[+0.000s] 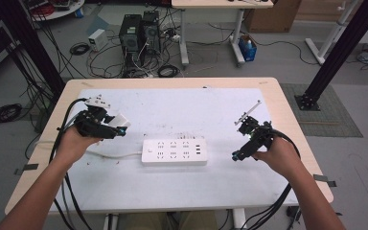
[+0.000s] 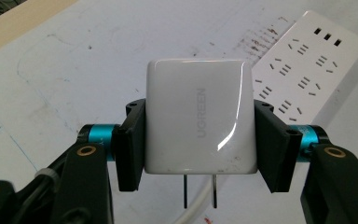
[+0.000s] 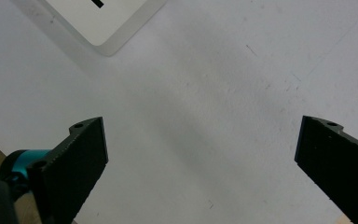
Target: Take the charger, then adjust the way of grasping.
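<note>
- Jaws: the left gripper is clamped on a white charger, one black pad pressing each side. The right gripper has its jaws spread wide, with bare mat between them and nothing held.
- Table: a pale wooden top, seen from above, with a person's two forearms coming in from the bottom edge.
- Mat: a white sheet covering most of the table, scuffed and marked with small reddish specks near the middle.
- Strip: a white power strip lying flat at the centre of the mat, sockets facing up, its cord trailing off to the left. It has two rows of sockets and three small slots at its right end.
- Charger: a square white block with two metal prongs. It is held in the air above the mat, left of the strip and apart from it. In the left gripper view the prongs point toward the bottom of the picture, and the strip lies beyond at upper right.
- Right gripper in the high view: it hangs over the mat to the right of the strip, apart from it.
- Progress: the work looks like plugging the charger into the strip. Picking it up appears done. Carrying it over, lining up the prongs and pushing it in seem still to come.
- Writing: grey letters on the charger's face read "UGREEN". No other writing is legible.
</note>
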